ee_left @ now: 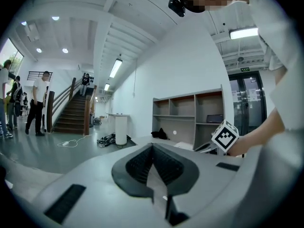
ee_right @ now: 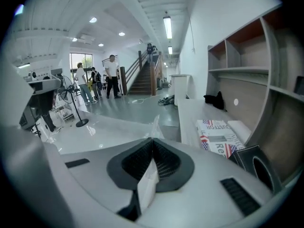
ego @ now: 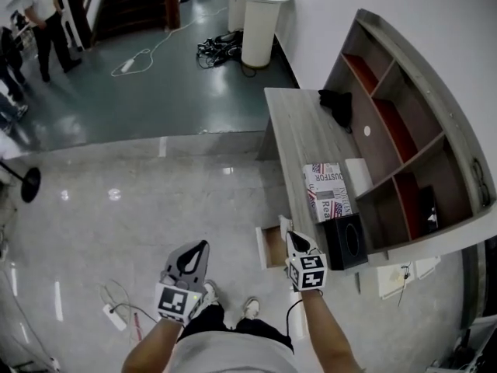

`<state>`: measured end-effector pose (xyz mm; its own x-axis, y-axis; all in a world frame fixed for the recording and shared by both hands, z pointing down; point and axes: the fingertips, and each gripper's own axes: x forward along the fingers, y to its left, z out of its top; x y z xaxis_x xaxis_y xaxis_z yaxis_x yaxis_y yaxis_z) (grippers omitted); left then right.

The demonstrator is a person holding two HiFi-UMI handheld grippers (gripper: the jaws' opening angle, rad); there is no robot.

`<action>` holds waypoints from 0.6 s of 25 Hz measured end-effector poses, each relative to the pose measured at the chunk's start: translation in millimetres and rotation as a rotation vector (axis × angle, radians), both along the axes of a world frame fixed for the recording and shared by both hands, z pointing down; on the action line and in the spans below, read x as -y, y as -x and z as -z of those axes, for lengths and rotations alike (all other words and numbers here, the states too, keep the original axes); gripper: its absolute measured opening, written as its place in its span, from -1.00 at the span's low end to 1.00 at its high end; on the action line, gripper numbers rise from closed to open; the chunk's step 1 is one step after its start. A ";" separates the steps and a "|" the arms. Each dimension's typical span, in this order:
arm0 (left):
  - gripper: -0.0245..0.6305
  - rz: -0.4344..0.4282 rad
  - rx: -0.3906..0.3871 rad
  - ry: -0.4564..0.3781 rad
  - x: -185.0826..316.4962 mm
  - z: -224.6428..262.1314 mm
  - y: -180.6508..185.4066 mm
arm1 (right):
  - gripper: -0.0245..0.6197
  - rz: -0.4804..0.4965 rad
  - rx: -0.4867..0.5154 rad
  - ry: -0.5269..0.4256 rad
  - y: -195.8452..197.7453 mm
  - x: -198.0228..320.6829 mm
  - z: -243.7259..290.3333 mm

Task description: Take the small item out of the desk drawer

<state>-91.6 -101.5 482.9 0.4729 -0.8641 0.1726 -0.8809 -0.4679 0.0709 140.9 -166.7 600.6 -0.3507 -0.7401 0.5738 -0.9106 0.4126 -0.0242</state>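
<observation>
Both tongs are sitting closed: your right gripper (ee_right: 152,146) is pinching the small white item (ee_right: 148,184) beside the open drawer (ego: 272,247), lower centre; your left gripper (ee_left: 152,148) is holding nothing. Be squeezing firmly while carrying it clear.

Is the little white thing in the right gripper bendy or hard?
Probably floppy: the small white item looks sheet-thin, squeezed flat in the shut jaws of the right gripper. Likely very light too, since one pinch holds it up. Its see-through tip hints at plastic film, so it may be slippery.
</observation>
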 end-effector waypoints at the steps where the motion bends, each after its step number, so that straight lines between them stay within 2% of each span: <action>1: -0.87 0.006 -0.001 -0.014 -0.1 5.7 2.0 | -0.84 0.002 0.009 -0.019 -0.3 -2.1 10.6; 7: -0.87 0.068 -0.030 -0.070 -0.8 32.9 19.5 | -0.84 0.020 0.052 -0.164 -1.7 -14.6 88.2; 15: -0.87 0.126 -0.113 -0.076 -4.2 46.4 35.9 | -0.84 0.039 0.100 -0.351 -5.3 -40.3 185.7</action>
